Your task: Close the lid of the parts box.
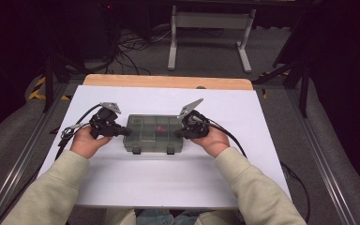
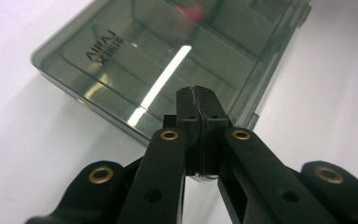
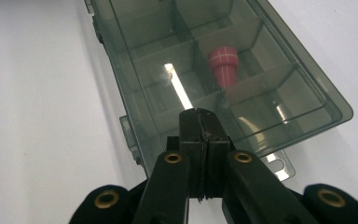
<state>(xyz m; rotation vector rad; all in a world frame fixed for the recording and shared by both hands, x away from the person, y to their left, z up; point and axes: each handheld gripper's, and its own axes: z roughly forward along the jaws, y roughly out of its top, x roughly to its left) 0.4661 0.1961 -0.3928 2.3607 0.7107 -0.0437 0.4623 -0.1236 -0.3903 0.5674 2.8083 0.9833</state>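
Organizer box, high view: smoky clear compartment box [image 1: 153, 133], lid shut, flat on the white table sheet [image 1: 168, 183], its two latches on the edge nearest me.
My left gripper, high view: left gripper [image 1: 122, 131] sits at the box's left end, tip touching or just over that end wall.
My right gripper, high view: right gripper [image 1: 178, 132] sits at the box's right end, so the box lies between my two tips.
Red piece, high view: small red part [image 1: 161, 127] in a compartment right of the box's middle.
My left jaws, left gripper view: pressed together with nothing between them; the tip of my left gripper [image 2: 200, 95] is over the lid near one short end of the box [image 2: 135, 51].
Contact, left gripper view: whether the tip touches the lid, I cannot tell.
My right jaws, right gripper view: also pressed together and empty; the tip of my right gripper [image 3: 197, 116] hangs over the lid at the box's [image 3: 144, 70] near end.
Red piece, right gripper view: ridged red plug [image 3: 223, 63] lying under the lid, beyond my tip and a little to its right.
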